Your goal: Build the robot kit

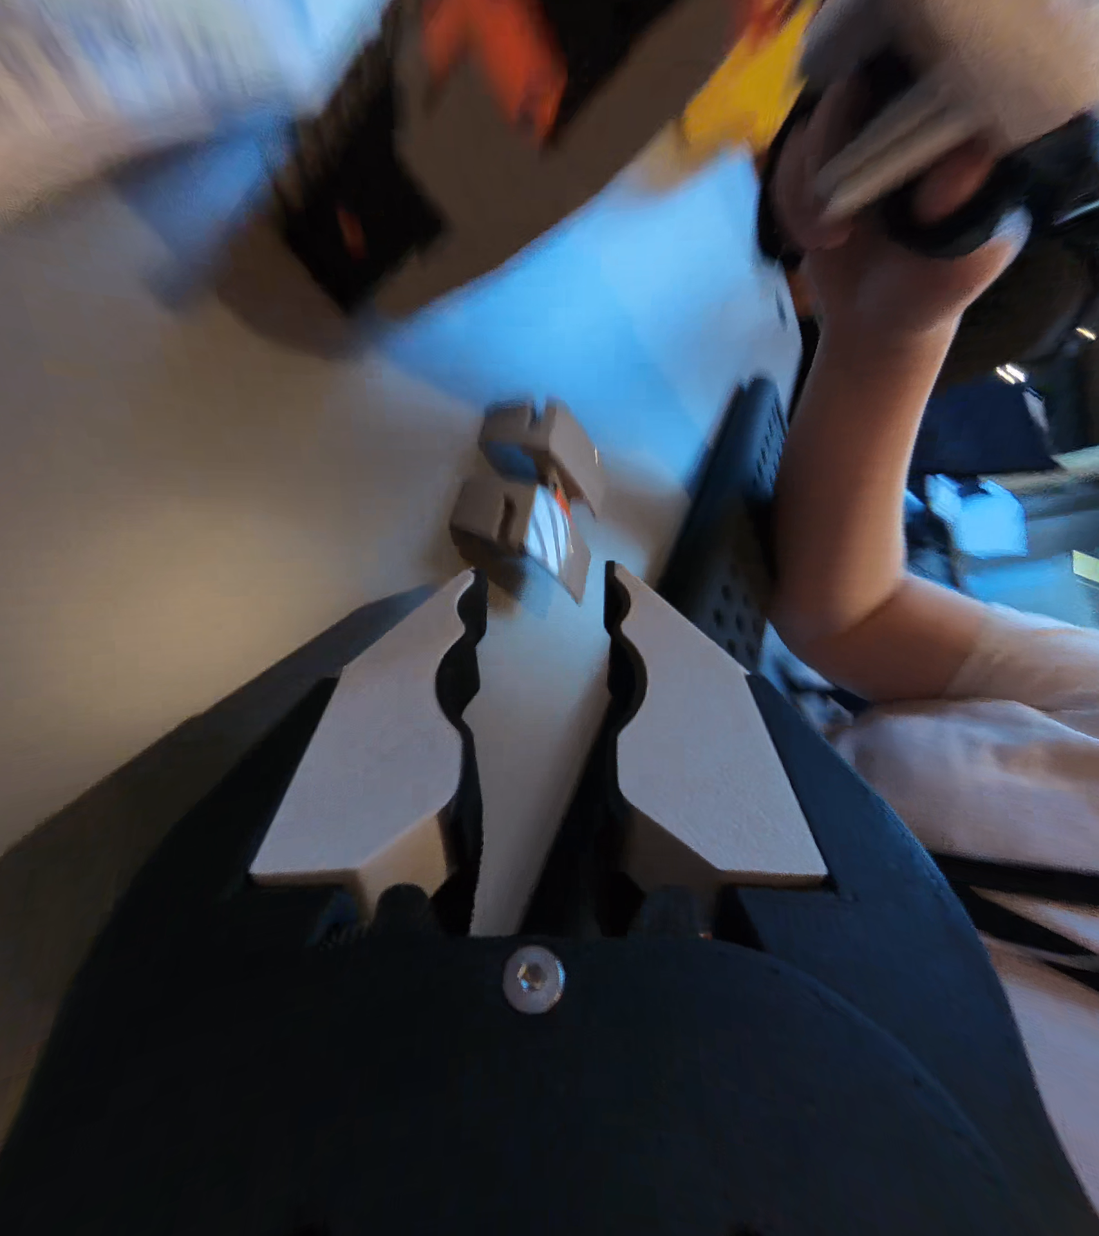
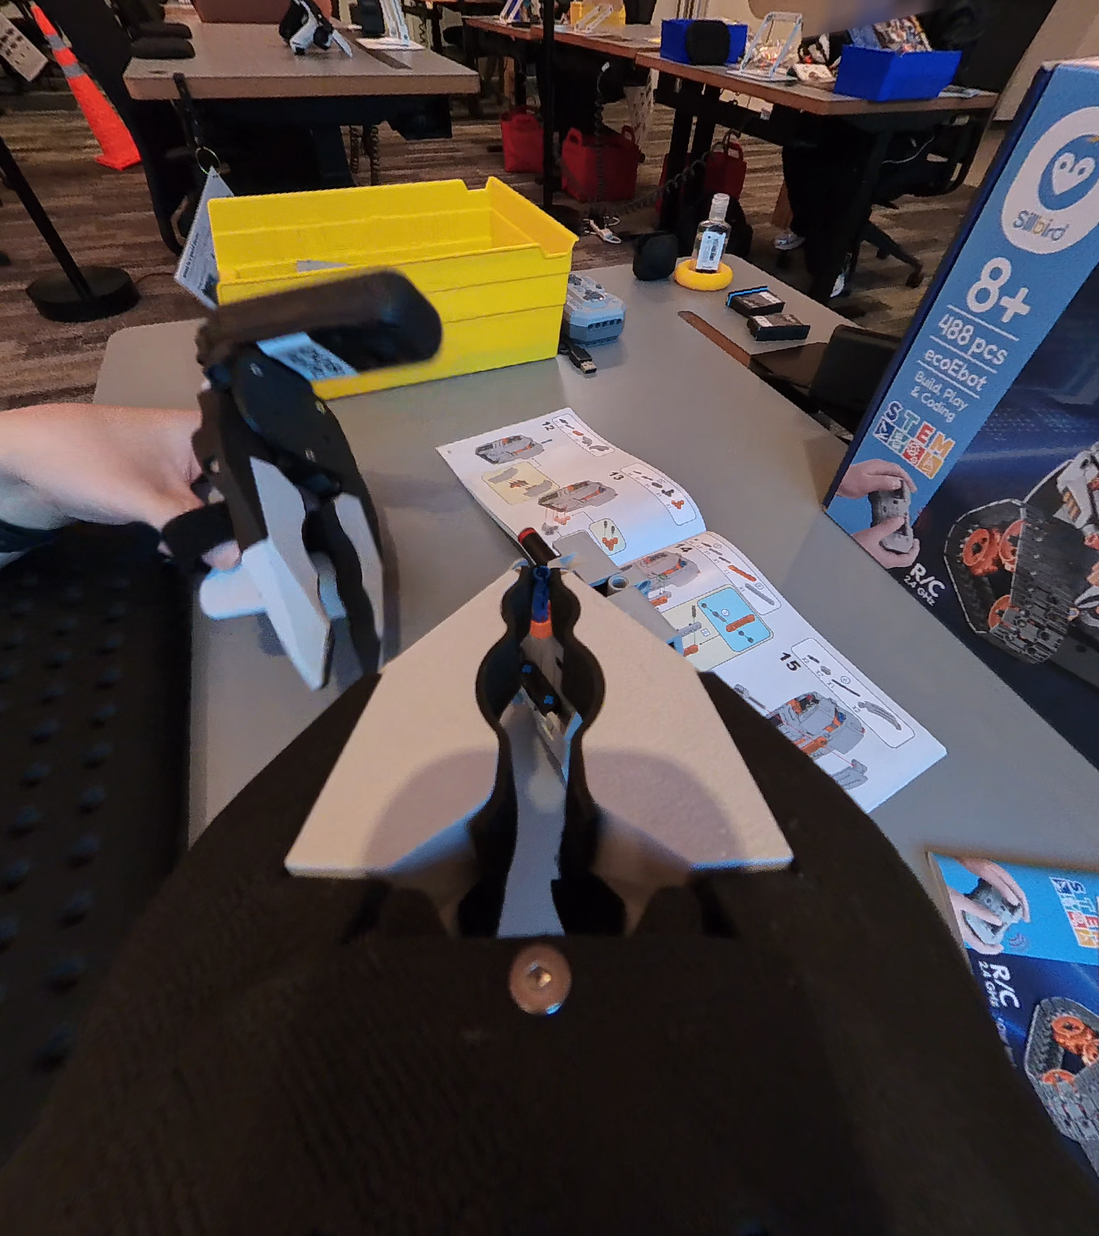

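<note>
My right gripper point(image 2: 540, 576) is shut on a small brick assembly point(image 2: 541, 645) of grey, blue and orange parts, with a black red-tipped axle sticking out past the tips. It is held over the open instruction booklet point(image 2: 607, 481) on the grey table point(image 2: 700, 394). My left gripper point(image 1: 541, 576) is open. Its tips are just short of a small grey brick piece point(image 1: 520, 508) lying on the table point(image 1: 132, 481); this view is blurred. The left gripper also shows in the right wrist view point(image 2: 346, 669), held by a hand and pointing down at the table.
A yellow bin point(image 2: 399, 267) stands at the back. A tall blue kit box point(image 2: 1035, 401) stands on the right and a flat one point(image 2: 1028, 970) lies front right. A black perforated mat point(image 2: 51, 736) lies on the left. A grey module point(image 2: 593, 307) and a bottle point(image 2: 710, 234) stand behind. Left tips to right tips: about 12 centimeters.
</note>
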Demonstrator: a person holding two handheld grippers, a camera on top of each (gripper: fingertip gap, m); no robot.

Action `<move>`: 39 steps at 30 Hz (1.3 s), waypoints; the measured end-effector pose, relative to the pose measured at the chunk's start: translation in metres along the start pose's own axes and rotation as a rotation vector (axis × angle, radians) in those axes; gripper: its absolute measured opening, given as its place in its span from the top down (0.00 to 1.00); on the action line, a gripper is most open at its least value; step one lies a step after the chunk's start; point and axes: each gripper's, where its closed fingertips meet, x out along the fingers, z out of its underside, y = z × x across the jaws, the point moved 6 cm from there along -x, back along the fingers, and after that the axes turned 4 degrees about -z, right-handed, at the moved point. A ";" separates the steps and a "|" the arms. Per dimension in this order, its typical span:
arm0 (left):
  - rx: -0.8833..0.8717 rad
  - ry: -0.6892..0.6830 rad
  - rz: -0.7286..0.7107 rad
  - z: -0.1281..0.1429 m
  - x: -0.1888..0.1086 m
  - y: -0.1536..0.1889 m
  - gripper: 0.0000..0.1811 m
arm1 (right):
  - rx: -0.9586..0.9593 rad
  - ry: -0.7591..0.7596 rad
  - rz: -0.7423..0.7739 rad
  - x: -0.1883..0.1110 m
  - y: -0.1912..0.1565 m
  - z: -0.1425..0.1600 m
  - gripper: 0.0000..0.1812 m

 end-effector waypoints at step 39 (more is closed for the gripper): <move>1.123 0.054 0.208 -0.139 0.017 0.054 0.86 | -0.024 -0.224 -0.039 -0.010 0.017 -0.008 0.99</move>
